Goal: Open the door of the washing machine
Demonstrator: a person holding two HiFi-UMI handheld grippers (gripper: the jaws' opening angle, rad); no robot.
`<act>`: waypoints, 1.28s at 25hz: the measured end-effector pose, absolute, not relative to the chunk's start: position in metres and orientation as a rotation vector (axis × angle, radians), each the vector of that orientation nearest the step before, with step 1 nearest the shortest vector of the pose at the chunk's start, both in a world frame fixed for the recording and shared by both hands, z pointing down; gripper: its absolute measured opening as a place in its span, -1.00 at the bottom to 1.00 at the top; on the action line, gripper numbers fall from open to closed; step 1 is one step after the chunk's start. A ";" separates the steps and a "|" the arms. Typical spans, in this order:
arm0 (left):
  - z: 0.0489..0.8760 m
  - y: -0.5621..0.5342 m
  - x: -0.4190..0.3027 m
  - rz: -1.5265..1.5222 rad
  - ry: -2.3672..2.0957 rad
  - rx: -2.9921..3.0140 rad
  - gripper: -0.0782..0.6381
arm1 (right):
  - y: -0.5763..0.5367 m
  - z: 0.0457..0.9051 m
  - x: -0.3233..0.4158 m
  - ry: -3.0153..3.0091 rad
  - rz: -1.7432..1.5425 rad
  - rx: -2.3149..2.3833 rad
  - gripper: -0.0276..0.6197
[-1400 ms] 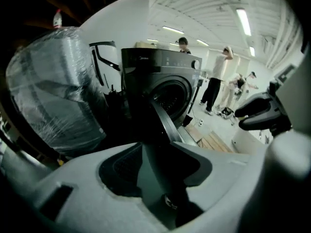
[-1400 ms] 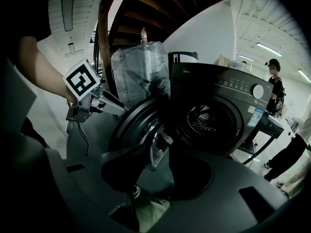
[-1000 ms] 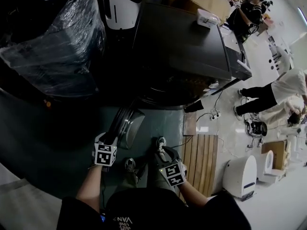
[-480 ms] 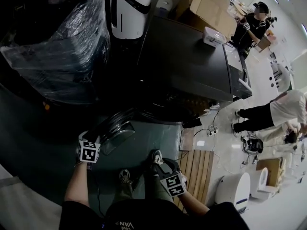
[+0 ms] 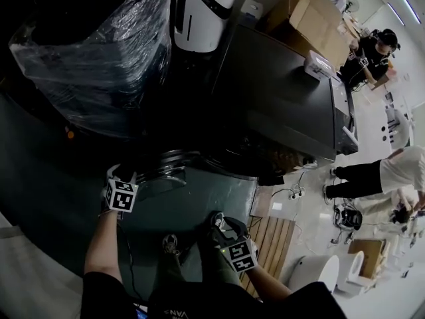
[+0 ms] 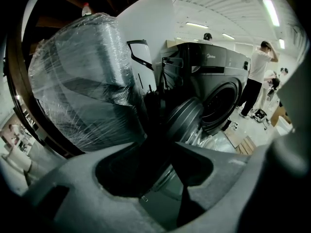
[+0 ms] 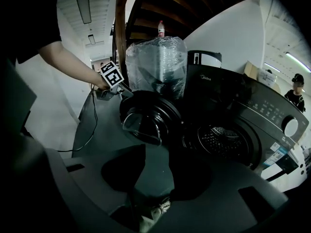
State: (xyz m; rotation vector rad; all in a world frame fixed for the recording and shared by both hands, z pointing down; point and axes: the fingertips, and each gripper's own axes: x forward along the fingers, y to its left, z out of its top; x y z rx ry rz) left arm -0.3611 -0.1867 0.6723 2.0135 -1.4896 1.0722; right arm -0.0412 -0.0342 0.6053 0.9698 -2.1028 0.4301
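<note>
My left gripper (image 6: pixel 158 137) has its jaws spread, and the rim of the door (image 6: pixel 187 118) sits just beyond them; I can't tell whether they touch it. The door stands wide open off the front of the washing machine (image 7: pixel 252 115), at the left edge of its opening (image 7: pixel 223 140). My right gripper (image 7: pixel 155 152), jaws also spread and empty, hangs well back from the door, facing it.

Plastic-wrapped appliance (image 5: pixel 93 52) (bottle (image 7: pixel 160 29) on top) beside white unit (image 5: pixel 206 12).
</note>
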 end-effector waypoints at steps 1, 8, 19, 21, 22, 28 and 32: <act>0.673 -0.191 -0.364 1.070 -1.497 2.011 -0.22 | -0.037 0.606 -0.045 -2.109 0.427 0.959 -0.44; 0.674 -0.220 -0.378 1.032 -1.554 1.980 -0.32 | -0.049 0.613 -0.070 -2.135 0.412 0.882 -0.44; 0.673 -0.254 -0.391 1.099 -1.555 1.967 -0.32 | -0.062 0.613 -0.070 -2.137 0.392 0.879 -0.44; 0.673 -0.253 -0.390 1.100 -1.548 1.966 -0.32 | -0.065 0.612 -0.068 -2.136 0.390 0.884 -0.44; 0.673 -0.252 -0.389 1.103 -1.544 1.966 -0.32 | -0.065 0.612 -0.067 -2.137 0.389 0.886 -0.44; 0.669 -0.248 -0.385 1.092 -1.561 1.967 -0.32 | -0.067 0.605 -0.067 -2.147 0.378 0.903 -0.44; 0.654 -0.243 -0.374 1.063 -1.579 2.003 -0.32 | -0.065 0.598 -0.072 -2.163 0.368 0.914 -0.44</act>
